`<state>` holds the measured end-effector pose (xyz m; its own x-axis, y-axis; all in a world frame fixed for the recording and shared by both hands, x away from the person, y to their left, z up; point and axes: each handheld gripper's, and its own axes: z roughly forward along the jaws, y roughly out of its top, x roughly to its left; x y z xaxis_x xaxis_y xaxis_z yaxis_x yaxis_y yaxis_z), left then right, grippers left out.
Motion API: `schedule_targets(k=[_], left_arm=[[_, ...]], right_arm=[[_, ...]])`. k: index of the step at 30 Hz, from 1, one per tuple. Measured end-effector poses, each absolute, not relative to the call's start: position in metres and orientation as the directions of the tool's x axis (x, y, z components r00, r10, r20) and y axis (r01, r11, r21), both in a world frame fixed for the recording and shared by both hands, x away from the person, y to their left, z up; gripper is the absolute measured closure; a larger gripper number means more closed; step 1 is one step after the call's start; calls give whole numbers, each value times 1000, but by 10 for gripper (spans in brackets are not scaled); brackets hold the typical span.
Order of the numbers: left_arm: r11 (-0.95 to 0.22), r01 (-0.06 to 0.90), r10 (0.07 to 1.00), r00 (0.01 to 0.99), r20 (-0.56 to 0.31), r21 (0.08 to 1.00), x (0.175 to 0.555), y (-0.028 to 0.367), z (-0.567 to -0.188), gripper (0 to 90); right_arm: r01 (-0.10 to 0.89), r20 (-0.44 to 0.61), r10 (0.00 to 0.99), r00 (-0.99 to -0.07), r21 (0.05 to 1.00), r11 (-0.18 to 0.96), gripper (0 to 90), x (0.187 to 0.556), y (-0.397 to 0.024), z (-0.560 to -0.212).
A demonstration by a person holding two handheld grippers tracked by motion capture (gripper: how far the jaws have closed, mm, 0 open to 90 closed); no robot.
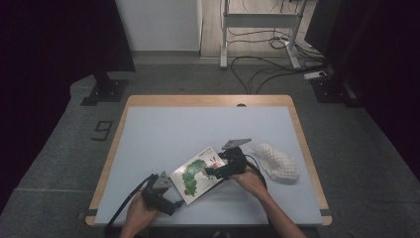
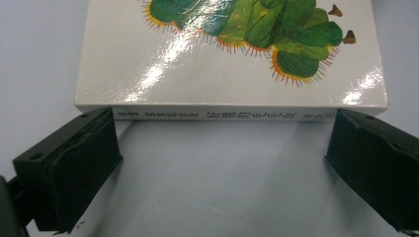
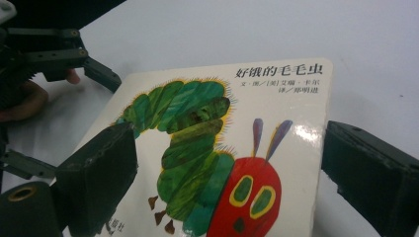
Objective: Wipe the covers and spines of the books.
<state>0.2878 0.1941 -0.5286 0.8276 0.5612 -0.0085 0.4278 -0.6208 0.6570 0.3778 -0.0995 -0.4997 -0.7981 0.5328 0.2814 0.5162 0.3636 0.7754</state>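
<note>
So the board book (image 1: pixel 199 174) is lying flat and face up on the pale blue bench (image 1: pixel 163 134), toward the near edge and turned at an angle, sitting between the two grippers. It's a chunky children's picture book: glossy white cover that's catching glare, a green collage caterpillar with a red face, Chinese title in black, and a thick squared spine (image 2: pixel 222 115) with print along it.

The right gripper (image 1: pixel 214 173) is coming in over the caterpillar's head end, and in the right gripper view its black fingers (image 3: pixel 101 173) are standing apart on either side of the cover, not pinching anything as far as I can tell. My guess is it's lining up to catch the cover's edge.

The left gripper (image 1: pixel 173 203) is sitting low at the spine side, fingers (image 2: pixel 74 168) wide apart and just short of the spine, looking like it's bracing so the book isn't sliding away. The pads look like matte, slightly worn foam blocks.

Off to the right, well apart from the book, a white knobbly mesh thing (image 1: pixel 278 162) is lying on the bench, probably foam fruit netting.
</note>
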Motion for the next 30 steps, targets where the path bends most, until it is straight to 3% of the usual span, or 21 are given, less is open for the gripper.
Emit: schedule_targets(k=[9, 12, 20, 25, 30], left_arm=[[-621, 427, 561, 827, -8, 657, 288, 194, -529, 0], [-621, 427, 561, 828, -8, 658, 288, 194, -529, 0], [-621, 427, 562, 827, -8, 657, 288, 194, -529, 0], [-620, 427, 561, 828, -8, 658, 288, 194, -529, 0], [-621, 426, 562, 827, -5, 658, 287, 194, -529, 0]], right_arm=[[521, 281, 539, -794, 771, 366, 102, 369, -104, -497], [530, 328, 487, -809, 766, 364, 140, 367, -104, -498], [457, 222, 470, -854, 750, 477, 156, 367, -101, -493], [445, 227, 427, -875, 725, 525, 159, 376, -102, -493], [415, 214, 387, -897, 708, 571, 269, 386, -107, -488]])
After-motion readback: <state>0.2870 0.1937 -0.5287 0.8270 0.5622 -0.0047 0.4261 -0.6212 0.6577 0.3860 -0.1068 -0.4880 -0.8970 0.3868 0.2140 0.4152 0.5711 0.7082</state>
